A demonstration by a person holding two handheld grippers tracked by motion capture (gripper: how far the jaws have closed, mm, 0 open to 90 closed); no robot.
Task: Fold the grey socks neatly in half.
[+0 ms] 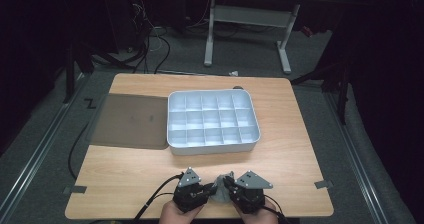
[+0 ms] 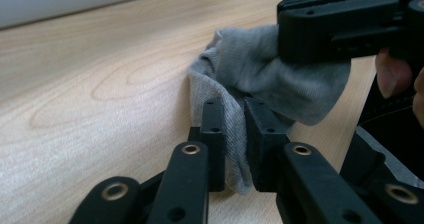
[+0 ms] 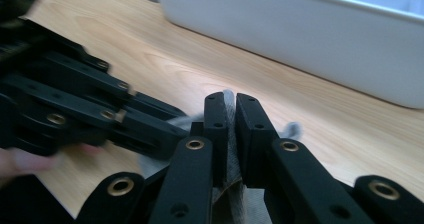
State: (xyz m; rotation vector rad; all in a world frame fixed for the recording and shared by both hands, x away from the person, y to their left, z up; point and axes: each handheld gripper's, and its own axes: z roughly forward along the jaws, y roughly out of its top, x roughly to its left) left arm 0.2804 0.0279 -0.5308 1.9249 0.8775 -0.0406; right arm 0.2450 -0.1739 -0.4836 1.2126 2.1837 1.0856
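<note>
High view: my left gripper (image 1: 214, 187) and my right gripper (image 1: 226, 185) sit at the bottom centre of the frame, jaws turned toward each other. A grey cloth (image 1: 220, 190) is bunched between them on the wooden table (image 1: 130, 169). A white compartment tray (image 1: 213, 147) lies in the middle of the frame, well apart from the cloth, and a dark mat (image 1: 130, 121) lies just left of the tray.

Left gripper view: my left gripper (image 2: 234, 143) is nearly closed, its two pads pressing a fold of the grey cloth (image 2: 240, 79) at lower centre. The cloth runs up and right to my right gripper (image 2: 330, 31), at the upper right, which covers part of it.

Right gripper view: my right gripper (image 3: 229, 134) is nearly closed on a thin fold of the grey cloth (image 3: 230, 149) at lower centre. My left gripper (image 3: 150, 129) comes in from the left, blurred. The tray's white wall (image 3: 320, 34) crosses the upper right.
</note>
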